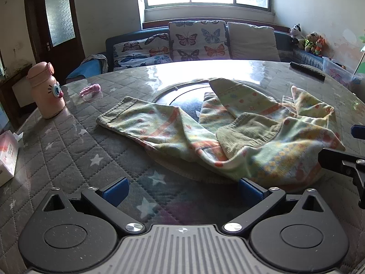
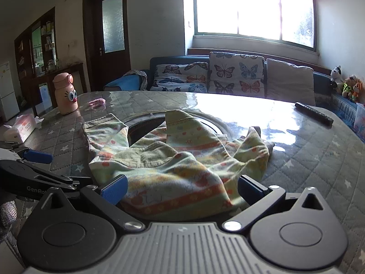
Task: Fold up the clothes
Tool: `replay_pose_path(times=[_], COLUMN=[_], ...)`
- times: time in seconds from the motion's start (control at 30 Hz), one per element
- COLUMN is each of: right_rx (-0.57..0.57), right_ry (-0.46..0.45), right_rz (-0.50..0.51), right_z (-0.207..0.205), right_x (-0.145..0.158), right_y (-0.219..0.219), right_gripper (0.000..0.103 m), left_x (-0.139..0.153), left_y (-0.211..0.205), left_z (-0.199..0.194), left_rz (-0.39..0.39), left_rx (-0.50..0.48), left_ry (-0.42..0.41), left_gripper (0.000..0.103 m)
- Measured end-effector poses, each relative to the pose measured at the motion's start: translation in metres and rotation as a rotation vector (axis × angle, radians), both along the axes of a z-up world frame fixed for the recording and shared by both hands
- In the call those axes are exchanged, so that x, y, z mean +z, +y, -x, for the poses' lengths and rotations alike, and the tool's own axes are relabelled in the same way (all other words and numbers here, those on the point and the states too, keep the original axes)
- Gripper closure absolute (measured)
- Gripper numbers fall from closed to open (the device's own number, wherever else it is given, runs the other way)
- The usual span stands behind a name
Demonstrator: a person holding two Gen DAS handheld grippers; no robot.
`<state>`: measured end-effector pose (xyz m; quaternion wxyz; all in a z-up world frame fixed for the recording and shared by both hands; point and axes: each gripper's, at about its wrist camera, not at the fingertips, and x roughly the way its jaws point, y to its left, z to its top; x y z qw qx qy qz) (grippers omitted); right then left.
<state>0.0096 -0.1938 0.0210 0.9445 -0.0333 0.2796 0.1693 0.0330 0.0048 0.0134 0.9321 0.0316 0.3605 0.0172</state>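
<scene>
A small patterned garment (image 1: 228, 132), pale green with orange bands and a ribbed olive patch, lay crumpled near the middle of the round worktop (image 1: 68, 150), partly over the dark turntable (image 1: 187, 96) set into its centre. One cuffed leg or sleeve stretched flat toward the left, while the rest bunched in loose folds to the right. The left gripper (image 1: 182, 189) sat low at the near edge of the cloth with its jaws spread wide and nothing between them; its right blue pad just met the garment's hem, though whether it pressed on the cloth could not be told. The right gripper (image 2: 182, 189) also stood with jaws wide apart, the near edge of the garment lying between its blue pads without being pinched. In the right wrist view the left gripper showed at the far left, beside the cloth. A pink bottle (image 1: 45, 91) with cartoon eyes stood upright well to the left, a tissue pack (image 2: 21, 126) lay nearer the rim, and a dark remote (image 1: 308, 70) rested on the far right side.
</scene>
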Motion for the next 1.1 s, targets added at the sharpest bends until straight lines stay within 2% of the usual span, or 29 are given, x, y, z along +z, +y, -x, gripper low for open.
replay_pose_path(times=[0.43,0.57,0.77,0.87,1.03,1.1], right_rx=[0.051,0.080,0.115,0.145,0.210,0.239], right_ry=[0.012,0.042,0.135,0.175,0.219,0.239], right_rz=[0.047,0.033,-0.020,-0.036,0.000,0.009], right_z=[-0.037,-0.057,-0.094,-0.111,-0.131,-0.137], right_x=[0.002,0.000,-0.003,-0.005,-0.013,-0.016], right_y=[0.012,0.012,0.011,0.015,0.029,0.033], right_gripper=[0.000,0.000,0.002,0.009,0.021,0.026], left_x=[0.011,0.018,0.022,0.018,0.004,-0.004], left_y=[0.014,0.019,0.026,0.029,0.027,0.025], left_z=[-0.028,-0.044,-0.081,-0.104,-0.134,-0.141], left_rz=[-0.017,-0.009,-0.009,0.012,0.048,0.054], left_rx=[0.008,0.008,0.023,0.022,-0.015,-0.030], left_ry=[-0.018,-0.030,-0.026,0.003,0.076,0.107], left_gripper=[0.000,0.000,0.000,0.002,0.017,0.028])
